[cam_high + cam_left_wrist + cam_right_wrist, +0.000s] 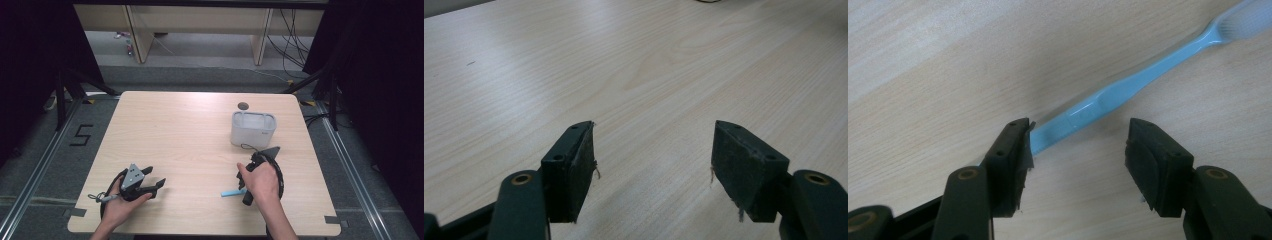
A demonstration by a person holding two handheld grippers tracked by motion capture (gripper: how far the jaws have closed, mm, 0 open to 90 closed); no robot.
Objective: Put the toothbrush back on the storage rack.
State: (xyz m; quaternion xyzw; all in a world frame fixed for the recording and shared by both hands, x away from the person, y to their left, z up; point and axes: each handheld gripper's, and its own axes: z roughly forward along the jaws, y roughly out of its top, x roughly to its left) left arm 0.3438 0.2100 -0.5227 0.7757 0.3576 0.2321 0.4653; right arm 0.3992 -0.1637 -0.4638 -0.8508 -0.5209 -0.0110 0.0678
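- Nearest, we held our right gripper (1075,150) low over the table (190,130), its jaws spread apart with nothing clamped between them.
- There, a light blue toothbrush (1128,85) lay flat on the wood; in the right gripper view its handle end ran beside and behind the left-hand jaw, and its pale head pointed away toward the upper corner.
- From above, the toothbrush (234,192) showed as a blue strip just beside our right hand (260,181), near the table's front right.
- Alongside, our left gripper (651,155) sat at the front left, jaws likewise released over bare wood, well apart from the toothbrush.
- Farther back, a white container (253,129) stood upright behind our right hand.
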